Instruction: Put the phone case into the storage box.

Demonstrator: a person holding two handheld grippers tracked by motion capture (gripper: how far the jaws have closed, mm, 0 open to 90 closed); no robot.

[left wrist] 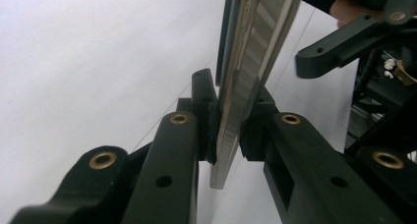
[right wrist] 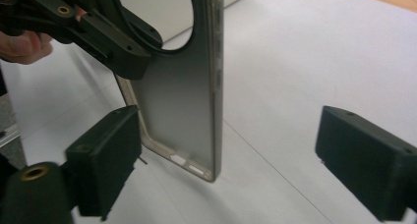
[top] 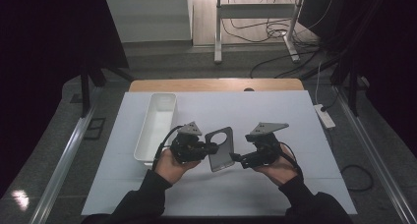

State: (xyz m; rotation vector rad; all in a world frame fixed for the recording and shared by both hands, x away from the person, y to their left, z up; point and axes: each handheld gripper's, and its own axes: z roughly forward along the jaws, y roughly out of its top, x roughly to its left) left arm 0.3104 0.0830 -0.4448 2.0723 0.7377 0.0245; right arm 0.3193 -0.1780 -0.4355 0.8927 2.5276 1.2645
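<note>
Left tool (left wrist: 228, 135): its two jaws are closed on the edge of the phone case (top: 220, 148) and hold it in the air above the counter (top: 295, 130), between the two hands.
Right tool (right wrist: 246, 150): its jaws stand wide apart, with the lower end of the case between them but touching neither one.
Phone case: it is thin and held by one side rim alone; the round camera opening is at its far end.
Risk of slipping: I think the case can turn or slide out of the left tool if the right tool pushes it before closing, because the grip is narrow.
Risk of bending: a soft case may fold if the right tool closes on it off-centre.
White tray (top: 156, 126): it stands just left of the left hand (top: 169, 165); a dropped case lands on the white sheet, not in it.
</note>
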